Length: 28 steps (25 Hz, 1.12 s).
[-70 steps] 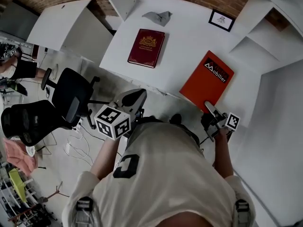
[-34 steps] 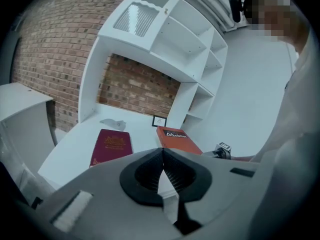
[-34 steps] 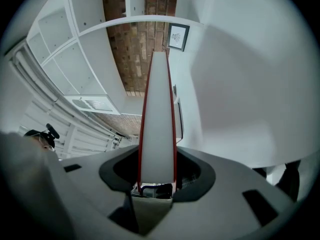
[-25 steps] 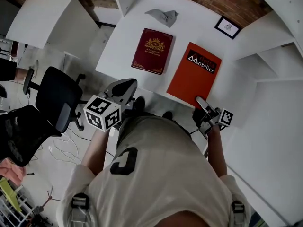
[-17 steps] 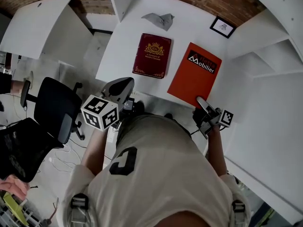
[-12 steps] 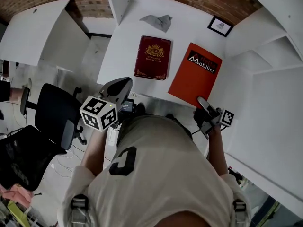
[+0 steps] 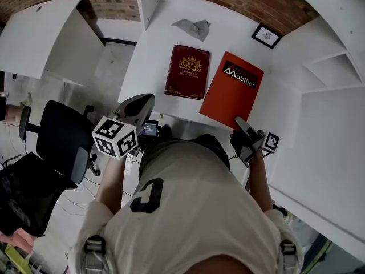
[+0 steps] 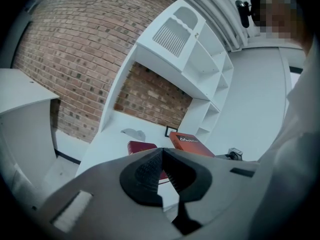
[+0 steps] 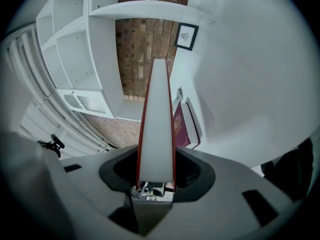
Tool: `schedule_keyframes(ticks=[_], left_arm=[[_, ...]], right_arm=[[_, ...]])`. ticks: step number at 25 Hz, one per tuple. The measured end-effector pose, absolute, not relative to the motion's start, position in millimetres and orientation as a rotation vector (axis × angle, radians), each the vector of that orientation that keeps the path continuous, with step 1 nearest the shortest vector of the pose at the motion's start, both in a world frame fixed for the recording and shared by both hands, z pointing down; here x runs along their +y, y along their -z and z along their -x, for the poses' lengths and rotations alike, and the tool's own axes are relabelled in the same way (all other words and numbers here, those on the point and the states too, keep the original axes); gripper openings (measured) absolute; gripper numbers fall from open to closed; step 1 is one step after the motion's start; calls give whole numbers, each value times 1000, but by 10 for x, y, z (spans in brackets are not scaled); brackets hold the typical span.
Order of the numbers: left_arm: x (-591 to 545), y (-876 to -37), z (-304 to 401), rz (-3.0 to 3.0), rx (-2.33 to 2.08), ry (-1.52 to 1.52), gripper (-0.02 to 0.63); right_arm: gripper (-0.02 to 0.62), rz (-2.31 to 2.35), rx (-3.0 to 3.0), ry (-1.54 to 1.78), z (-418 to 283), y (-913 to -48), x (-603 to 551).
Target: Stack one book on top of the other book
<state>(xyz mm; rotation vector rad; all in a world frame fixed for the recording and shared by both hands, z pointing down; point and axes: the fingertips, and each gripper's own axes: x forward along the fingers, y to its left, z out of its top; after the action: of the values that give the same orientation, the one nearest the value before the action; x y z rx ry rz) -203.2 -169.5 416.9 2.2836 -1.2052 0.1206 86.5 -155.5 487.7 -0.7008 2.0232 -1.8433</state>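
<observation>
- Right claw (image 7: 239, 122): clamped on near edge of orange book (image 7: 231, 90).
- Left claw (image 8: 162, 151): closed, nothing between, short of bench (image 7: 151, 44).
- Maroon book (image 7: 187, 72): flat on bench, just left of orange book.
- Step, judged: grasp made; next, lift orange book, shift left, lower squarely onto maroon book.
- Containers: none seen; grey cloth (image 7: 191, 26) and framed picture (image 7: 266, 36) beyond books.

Head view looks steeply down; all views share the maroon book (image 7: 187, 72).

even cool daylight, soft shadows, strong fisheye bending, dark corners
</observation>
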Motion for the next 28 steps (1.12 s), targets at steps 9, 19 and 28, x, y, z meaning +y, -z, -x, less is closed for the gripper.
schedule_keyframes(ticks=[9, 19, 28], left_arm=[[-1888, -4192, 1992, -2213, -1310, -143, 3], [-2048, -4090, 1715, -2164, -1387, -167, 3], [-1983, -4195, 1788, -2149, -1402, -195, 3]], right_arm=[[160, 601, 2039, 1915, -893, -4976, -1883], [160, 534, 2086, 1972, -1156, -5107, -2250], [160, 501, 2098, 1979, -946, -5186, -2193]])
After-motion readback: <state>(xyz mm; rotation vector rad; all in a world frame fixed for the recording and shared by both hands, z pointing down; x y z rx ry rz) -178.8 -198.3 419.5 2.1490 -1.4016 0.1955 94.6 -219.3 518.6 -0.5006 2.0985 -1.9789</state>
